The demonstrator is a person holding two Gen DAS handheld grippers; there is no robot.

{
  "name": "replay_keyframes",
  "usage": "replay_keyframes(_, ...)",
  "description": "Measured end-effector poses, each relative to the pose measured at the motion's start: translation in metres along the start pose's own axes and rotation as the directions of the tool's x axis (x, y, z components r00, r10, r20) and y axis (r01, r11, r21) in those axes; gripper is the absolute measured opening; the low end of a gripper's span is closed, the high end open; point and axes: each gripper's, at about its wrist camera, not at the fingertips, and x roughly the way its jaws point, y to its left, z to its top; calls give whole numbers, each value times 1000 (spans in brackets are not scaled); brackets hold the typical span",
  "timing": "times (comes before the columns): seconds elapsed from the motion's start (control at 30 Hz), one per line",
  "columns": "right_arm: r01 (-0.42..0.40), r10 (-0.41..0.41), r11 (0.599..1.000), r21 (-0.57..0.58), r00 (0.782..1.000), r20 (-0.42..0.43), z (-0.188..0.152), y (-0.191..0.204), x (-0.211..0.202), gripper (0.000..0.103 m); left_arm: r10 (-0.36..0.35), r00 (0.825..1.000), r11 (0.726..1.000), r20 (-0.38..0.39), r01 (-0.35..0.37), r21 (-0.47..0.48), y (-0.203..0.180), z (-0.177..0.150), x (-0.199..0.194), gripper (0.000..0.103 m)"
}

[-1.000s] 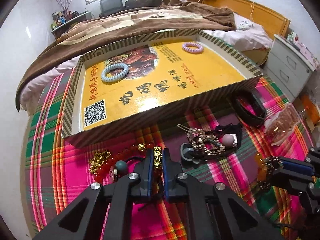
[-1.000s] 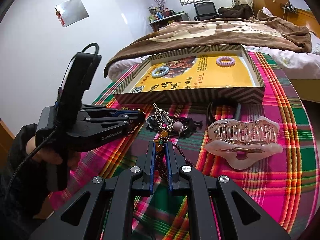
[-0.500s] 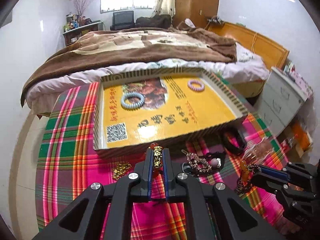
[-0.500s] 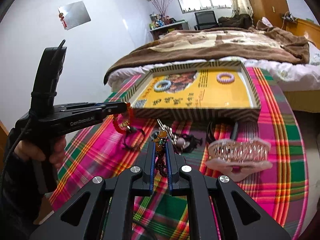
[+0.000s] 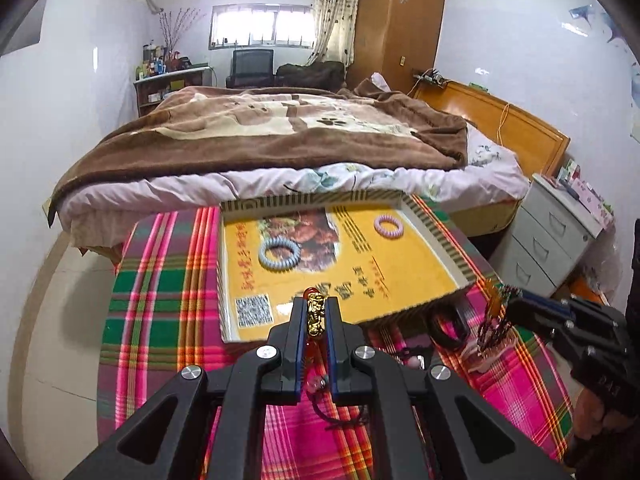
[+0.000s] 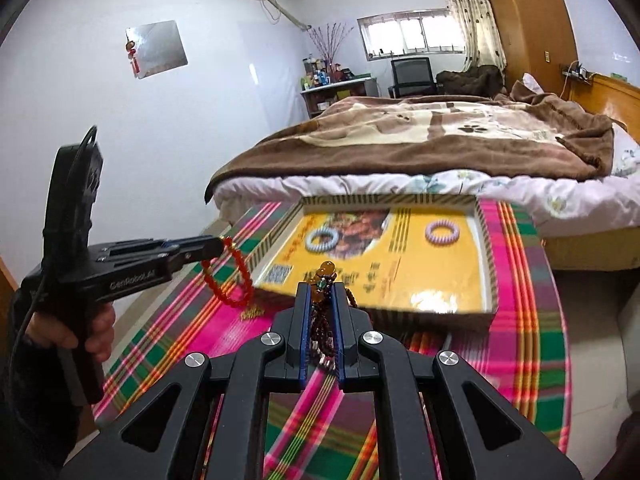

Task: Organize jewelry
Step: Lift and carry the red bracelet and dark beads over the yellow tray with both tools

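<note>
Lifting both catches off cloth (image 5: 160, 320): left gripper (image 5: 315, 316) clamps red bracelet (image 6: 228, 276), right gripper (image 6: 321, 300) clamps dark bracelet (image 6: 322, 320); box (image 5: 436, 216) next

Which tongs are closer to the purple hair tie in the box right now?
Right, I'd judge, but narrowly. The right tongs hang before the box's near edge, below the purple hair tie. The left tongs hover toward the opposite near corner.
</note>
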Motion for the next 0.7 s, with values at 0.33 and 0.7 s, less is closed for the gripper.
replay_keyframes(0.33, 46, -46, 999, -18, 998, -41, 50, -26, 37, 10, -17, 1000, 999, -1, 17, -27, 19, 35, 26, 8)
replay_keyframes(0.7, 116, -122, 992, -44, 977, -173, 88, -69, 130, 10, -57, 997, 998, -54, 55, -38, 23, 55, 95, 8)
